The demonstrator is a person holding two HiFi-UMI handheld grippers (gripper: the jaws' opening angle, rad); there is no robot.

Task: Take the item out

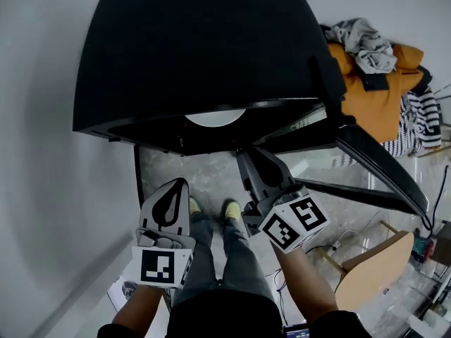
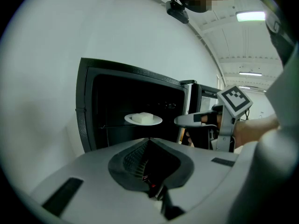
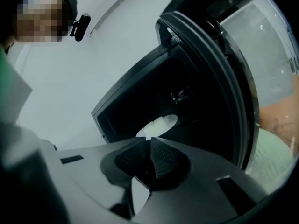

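A black oven (image 1: pixel 197 48) stands in front of me with its door (image 1: pixel 380 167) swung open to the right. Inside, a white plate (image 2: pixel 156 121) carries a pale white block (image 2: pixel 142 117); the plate's edge (image 1: pixel 215 117) also shows from above. My left gripper (image 1: pixel 180 183) is below the oven's opening, jaws shut and empty, pointing at the plate (image 2: pixel 149 139). My right gripper (image 1: pixel 243 153) is just in front of the opening near the door's hinge side; its jaws (image 3: pixel 145 139) are parted by a narrow slit, nothing between them. The plate (image 3: pixel 161 125) lies beyond its tips.
A heap of orange and grey clothes (image 1: pixel 373 69) lies at the right behind the door. A wooden seat (image 1: pixel 373 266) stands low at the right, with cables on the floor. The person's legs and yellow shoes (image 1: pixel 229 210) are below the oven. A white wall fills the left.
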